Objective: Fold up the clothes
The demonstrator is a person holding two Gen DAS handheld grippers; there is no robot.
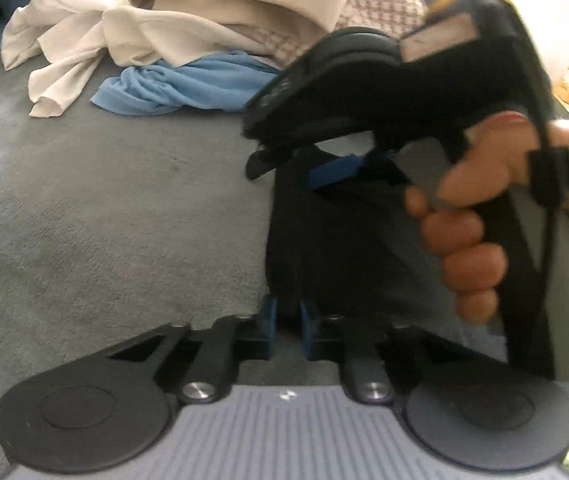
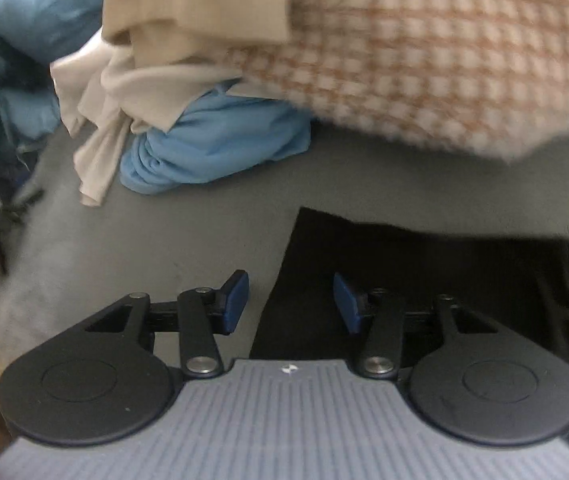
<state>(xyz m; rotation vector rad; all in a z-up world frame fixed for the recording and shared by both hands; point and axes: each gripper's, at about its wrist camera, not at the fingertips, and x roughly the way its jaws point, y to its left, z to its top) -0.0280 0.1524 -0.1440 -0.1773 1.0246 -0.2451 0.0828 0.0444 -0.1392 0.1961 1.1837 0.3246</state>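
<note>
The black garment [image 2: 424, 280] lies flat on the grey bed [image 1: 104, 220], its near left corner pinched in the left gripper [image 1: 284, 320], while the right gripper [image 2: 290, 300], half spread, straddles its left edge with nothing pinched.

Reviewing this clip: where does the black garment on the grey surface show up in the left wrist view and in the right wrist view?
Left wrist view: black garment right of centre, partly behind the right gripper.
Right wrist view: black garment lower right, its edge between the open jaws.
Shared landmark: crumpled blue cloth under the cream clothes.
</note>
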